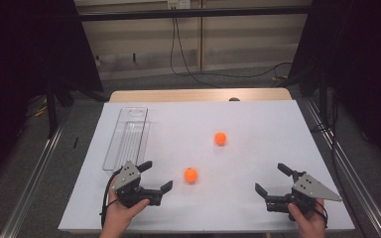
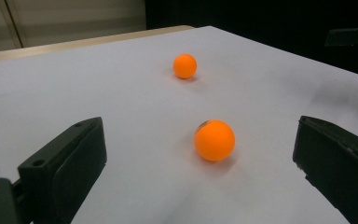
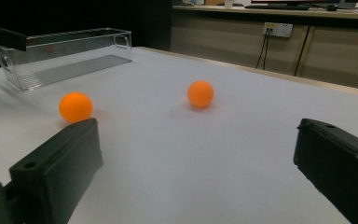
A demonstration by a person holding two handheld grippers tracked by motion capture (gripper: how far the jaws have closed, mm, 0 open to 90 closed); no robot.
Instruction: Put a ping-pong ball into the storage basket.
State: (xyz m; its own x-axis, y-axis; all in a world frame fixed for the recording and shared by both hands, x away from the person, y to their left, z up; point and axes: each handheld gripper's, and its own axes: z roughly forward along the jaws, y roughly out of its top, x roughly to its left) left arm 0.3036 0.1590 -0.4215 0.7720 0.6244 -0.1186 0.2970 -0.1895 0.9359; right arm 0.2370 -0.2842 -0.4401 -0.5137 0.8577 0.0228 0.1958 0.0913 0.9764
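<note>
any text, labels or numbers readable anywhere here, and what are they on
No text can be read in any view.
Near orange ball: a small dark mark on top, too blurred to read.
Far orange ball: no marking seen.
Clear plastic bin: no label seen.
Wall socket plate: a small yellowish sticker, too small to read.
Left claw and right claw: no lettering seen.

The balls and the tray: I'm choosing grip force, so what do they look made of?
Balls: probably light plastic, matte orange, smooth, like table-tennis balls. Tray: clear rigid plastic, likely acrylic; the table shows through its glossy walls, and its floor is ribbed.
</note>
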